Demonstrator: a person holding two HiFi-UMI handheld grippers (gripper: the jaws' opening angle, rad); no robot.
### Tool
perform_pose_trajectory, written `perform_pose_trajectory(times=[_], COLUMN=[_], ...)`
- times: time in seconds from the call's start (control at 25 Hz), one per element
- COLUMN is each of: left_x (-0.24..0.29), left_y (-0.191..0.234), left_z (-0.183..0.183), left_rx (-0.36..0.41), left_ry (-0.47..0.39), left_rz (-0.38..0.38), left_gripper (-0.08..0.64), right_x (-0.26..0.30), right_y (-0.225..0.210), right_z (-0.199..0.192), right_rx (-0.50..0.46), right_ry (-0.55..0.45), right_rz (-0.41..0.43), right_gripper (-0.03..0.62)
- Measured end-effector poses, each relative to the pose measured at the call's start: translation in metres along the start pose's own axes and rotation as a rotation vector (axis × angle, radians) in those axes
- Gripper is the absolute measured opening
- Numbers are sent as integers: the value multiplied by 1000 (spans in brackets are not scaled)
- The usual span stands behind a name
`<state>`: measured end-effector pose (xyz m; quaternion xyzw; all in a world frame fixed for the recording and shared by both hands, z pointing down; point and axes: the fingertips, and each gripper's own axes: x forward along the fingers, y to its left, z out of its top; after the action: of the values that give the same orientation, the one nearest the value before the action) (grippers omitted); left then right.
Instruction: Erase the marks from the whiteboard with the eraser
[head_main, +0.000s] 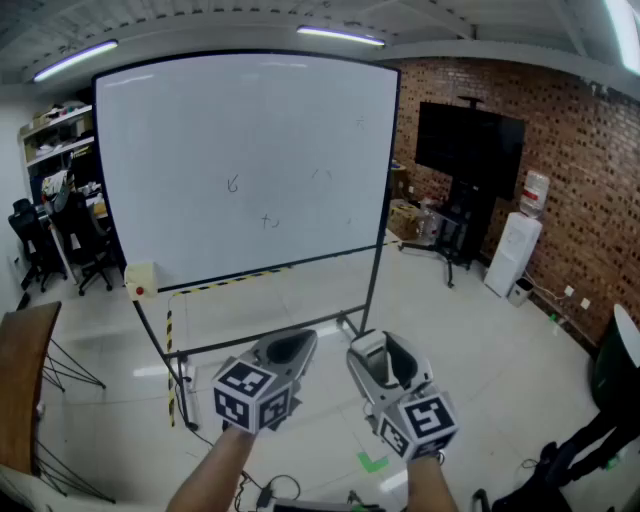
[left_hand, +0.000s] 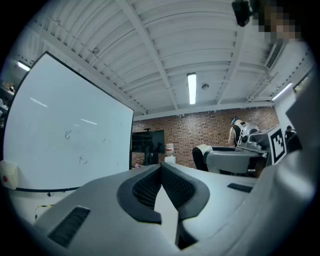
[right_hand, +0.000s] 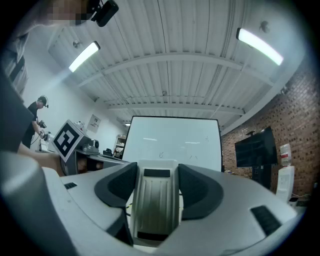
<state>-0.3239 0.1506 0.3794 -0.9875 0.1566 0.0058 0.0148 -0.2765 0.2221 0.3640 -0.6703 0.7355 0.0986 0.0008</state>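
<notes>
The whiteboard stands on a wheeled frame ahead of me and carries a few small dark marks near its middle. It also shows in the left gripper view as the whiteboard and in the right gripper view as the whiteboard. My right gripper is held low before the board, shut on a white ribbed eraser. My left gripper is beside it, jaws shut with nothing between them. Both are well short of the board.
A pale block with a red dot sits at the board's lower left corner. A black screen on a stand and a water dispenser stand at the brick wall on the right. A wooden table and office chairs are at left.
</notes>
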Motion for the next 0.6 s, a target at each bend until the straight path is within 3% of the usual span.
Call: perform_pose_trajectory(times=[0.24,0.6], left_x=[39,113], left_y=[-21,-16], left_z=[15,24], left_rx=[42,35], left_ry=[-8,-25], left_rz=[-11,-58], left_gripper=[-8,-8], right_x=[-10,11], right_y=[-41,-105], right_z=[5,2], right_rx=[21,32], right_ry=[-24,-25], right_rz=[3,-28], right_gripper=[265,265])
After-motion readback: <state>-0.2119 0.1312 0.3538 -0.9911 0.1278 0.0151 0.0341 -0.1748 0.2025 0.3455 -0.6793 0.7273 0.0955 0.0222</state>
